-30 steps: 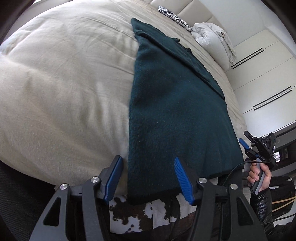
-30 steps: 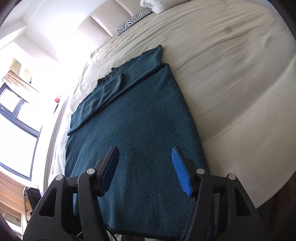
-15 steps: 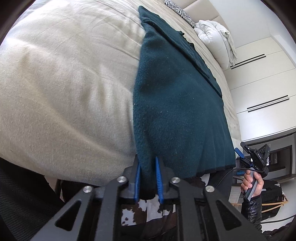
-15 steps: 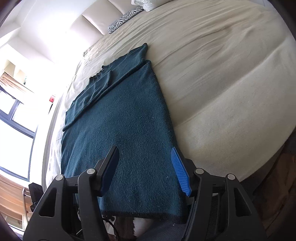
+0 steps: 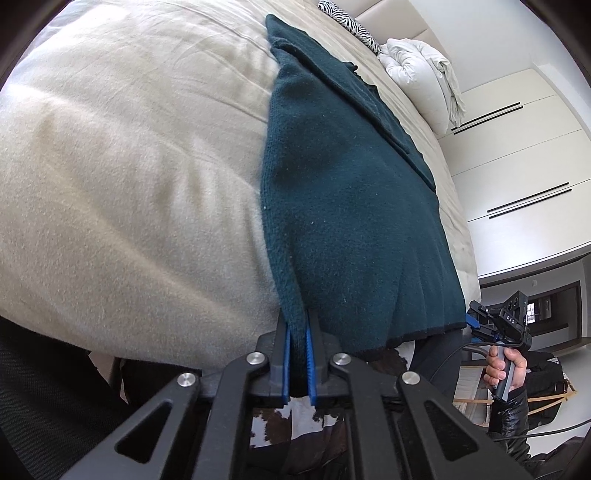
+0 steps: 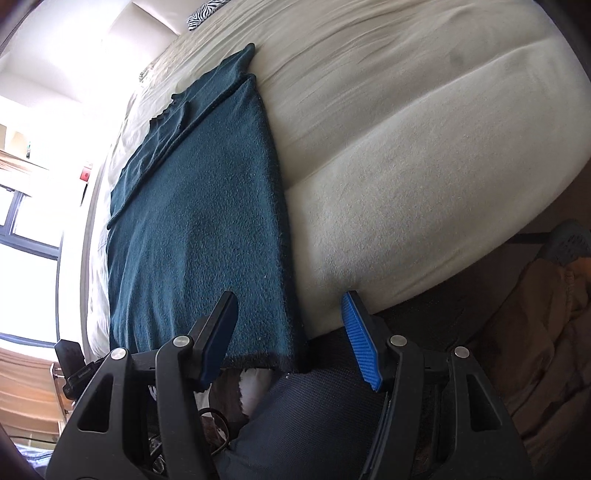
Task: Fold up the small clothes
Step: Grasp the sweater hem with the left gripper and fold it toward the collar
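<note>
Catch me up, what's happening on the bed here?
A person is folding a dark teal garment laid flat on the cream bed. The left gripper is shut on its near left corner. The right gripper is open, straddling the near right corner without gripping.

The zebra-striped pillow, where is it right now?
The zebra-striped pillow lies at the far head end of the bed, beyond the dark green garment and beside the bundled white duvet.

Showing a dark teal garment (image 5: 351,206) on a cream bed cover (image 5: 129,166), a zebra-striped black-and-white pillow (image 5: 351,22), white wardrobe doors (image 5: 517,177), and blue pads (image 6: 360,350) on black grippers.
</note>
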Demonstrator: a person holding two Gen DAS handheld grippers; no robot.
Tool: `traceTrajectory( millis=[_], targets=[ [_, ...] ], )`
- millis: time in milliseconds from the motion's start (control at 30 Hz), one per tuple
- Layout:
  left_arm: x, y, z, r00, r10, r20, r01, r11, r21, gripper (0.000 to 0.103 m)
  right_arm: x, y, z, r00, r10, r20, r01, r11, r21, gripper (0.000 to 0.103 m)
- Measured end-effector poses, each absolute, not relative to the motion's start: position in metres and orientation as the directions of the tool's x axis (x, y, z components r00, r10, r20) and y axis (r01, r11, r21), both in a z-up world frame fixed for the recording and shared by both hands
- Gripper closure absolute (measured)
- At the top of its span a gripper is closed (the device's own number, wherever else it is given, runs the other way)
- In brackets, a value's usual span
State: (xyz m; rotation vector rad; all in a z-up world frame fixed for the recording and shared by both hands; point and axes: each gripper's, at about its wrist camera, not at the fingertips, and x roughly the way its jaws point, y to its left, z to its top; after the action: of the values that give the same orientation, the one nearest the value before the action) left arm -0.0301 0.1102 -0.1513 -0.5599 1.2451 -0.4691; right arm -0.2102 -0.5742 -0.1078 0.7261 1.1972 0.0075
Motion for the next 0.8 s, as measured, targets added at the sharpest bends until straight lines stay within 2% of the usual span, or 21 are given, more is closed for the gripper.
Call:
traceTrajectory(
  millis=[167,233,267,400,467,667,800],
  targets=[
    [-0.031,0.109,-0.152,0.261,-0.618,-0.742,0.035,0.774,-0.632,0.095,-0.208,-0.564,-0.116,0.342,0.454,-0.823,0.341,0.756,0.559,0.047],
    [-0.031,0.109,-0.151,0.264,-0.620,-0.739,0.038,0.772,-0.635,0.096,-0.208,-0.561,-0.119,0.337,0.463,-0.820,0.342,0.751,0.565,0.052],
    [-0.031,0.110,-0.150,0.265,-0.621,-0.738,0.041,0.772,-0.635,0.096,-0.208,-0.561,-0.121,0.335,0.469,-0.817,0.345,0.746,0.569,0.056],
    [-0.032,0.110,-0.146,0.265,-0.625,-0.734,0.054,0.770,-0.636,0.096,-0.211,-0.561,-0.127,0.329,0.457,-0.826,0.363,0.746,0.558,0.089],
    [-0.032,0.109,-0.143,0.266,-0.628,-0.732,0.067,0.769,-0.635,0.096,-0.214,-0.562,-0.125,0.344,0.458,-0.820,0.360,0.742,0.565,0.095],
    [-0.032,0.115,-0.126,0.300,-0.656,-0.693,0.097,0.743,-0.662,0.097,-0.211,-0.561,-0.103,0.415,0.470,-0.779,0.304,0.735,0.606,0.098],
    [-0.029,0.122,-0.106,0.347,-0.710,-0.613,0.127,0.683,-0.719,0.097,-0.201,-0.563,-0.076,0.506,0.498,-0.704,0.253,0.695,0.673,0.098]
  ],
)
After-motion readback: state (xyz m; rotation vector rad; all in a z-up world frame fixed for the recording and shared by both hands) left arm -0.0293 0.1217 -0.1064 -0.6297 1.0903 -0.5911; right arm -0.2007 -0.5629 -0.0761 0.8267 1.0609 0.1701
